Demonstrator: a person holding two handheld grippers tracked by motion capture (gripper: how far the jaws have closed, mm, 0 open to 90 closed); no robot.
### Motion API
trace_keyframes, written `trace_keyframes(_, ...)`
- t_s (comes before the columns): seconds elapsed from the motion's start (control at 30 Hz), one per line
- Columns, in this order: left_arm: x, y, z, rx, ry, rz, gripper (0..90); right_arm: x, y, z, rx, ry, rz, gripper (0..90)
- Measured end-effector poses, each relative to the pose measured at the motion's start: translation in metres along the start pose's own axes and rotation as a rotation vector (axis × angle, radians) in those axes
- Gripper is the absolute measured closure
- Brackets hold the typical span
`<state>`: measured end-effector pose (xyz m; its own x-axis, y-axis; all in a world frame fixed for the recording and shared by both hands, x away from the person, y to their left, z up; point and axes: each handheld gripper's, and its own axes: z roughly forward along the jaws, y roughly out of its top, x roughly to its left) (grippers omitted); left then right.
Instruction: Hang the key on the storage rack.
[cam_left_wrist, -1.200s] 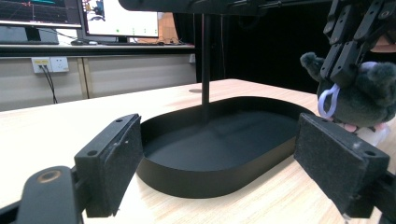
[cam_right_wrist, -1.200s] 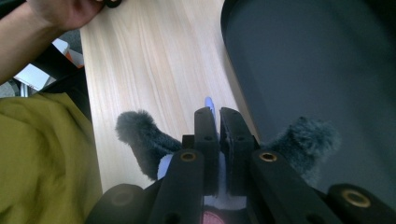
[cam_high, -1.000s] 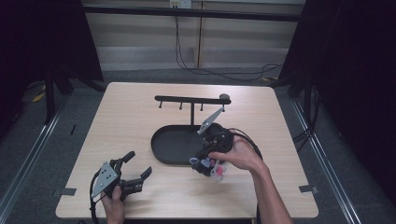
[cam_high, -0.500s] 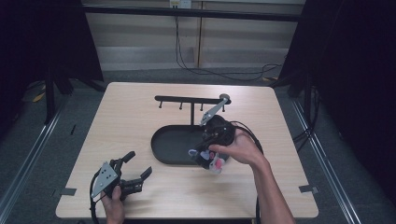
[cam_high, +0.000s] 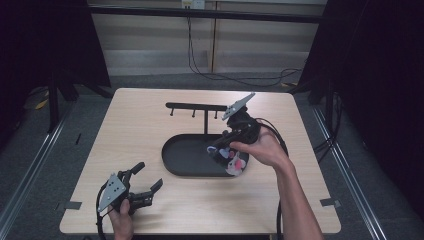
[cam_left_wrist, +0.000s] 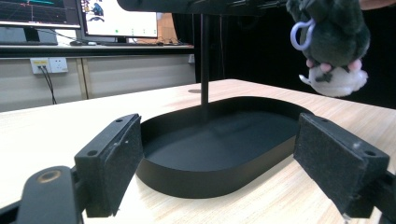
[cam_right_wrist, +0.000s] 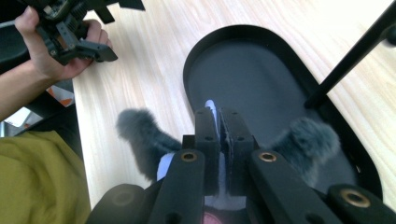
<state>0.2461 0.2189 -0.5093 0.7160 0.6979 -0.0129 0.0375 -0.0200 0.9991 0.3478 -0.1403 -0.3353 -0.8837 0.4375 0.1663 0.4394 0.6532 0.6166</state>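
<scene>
Your right gripper (cam_high: 220, 150) is clamped on a small plush toy (cam_high: 231, 161), a dark grey body with a white and pink underside. In the right gripper view the two black jaws stand nearly together, pressed on a pale lilac ring (cam_right_wrist: 211, 106) at the toy's top, with grey fur spreading out on both sides of them. In the left gripper view the toy (cam_left_wrist: 332, 44) hangs in the air at about one o'clock, clear of the tray floor, its ring (cam_left_wrist: 302, 35) showing as a loop on its left side.

In the high view the toy sits over the three o'clock end of the oval black tray (cam_high: 176, 165), which lies at the middle of the wooden table (cam_high: 140, 125). A thin black post rises from the tray's twelve o'clock edge and carries a horizontal bar with small pegs, the hanging rack (cam_high: 195, 107). Your right gripper's grey plate reaches up near the bar's right end (whether it touches, the view does not settle).

Your left gripper (cam_high: 145, 185) rests at about seven o'clock on the table, well apart from the tray's rim. Its jaws are spread wide with nothing between the pads (cam_left_wrist: 122, 154); the left gripper view looks through the gap straight at the tray (cam_left_wrist: 210, 179).
</scene>
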Motion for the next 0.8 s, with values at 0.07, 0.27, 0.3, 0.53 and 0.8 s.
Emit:
trace_keyframes(0.07, 0.0, 0.0, 0.0, 0.001, -0.001, 0.0, 15.5, -0.002, 0.004, -0.003, -0.003, -0.001, -0.005, 87.2)
trace_keyframes(0.27, 0.001, 0.0, -0.001, 0.005, -0.001, -0.001, 15.5, -0.009, 0.017, -0.017, -0.017, -0.015, -0.007, 87.2)
trace_keyframes(0.3, 0.0, 0.0, -0.001, 0.005, -0.001, 0.0, 15.5, -0.01, 0.018, -0.02, -0.033, -0.026, -0.01, 87.2)
trace_keyframes(0.53, 0.0, 0.0, 0.0, -0.002, 0.001, -0.003, 15.5, -0.024, 0.02, -0.026, -0.027, -0.034, 0.025, 87.2)
trace_keyframes(0.8, 0.0, 0.0, 0.0, -0.001, 0.003, -0.002, 15.5, -0.03, 0.024, -0.029, 0.009, -0.046, 0.042, 87.2)
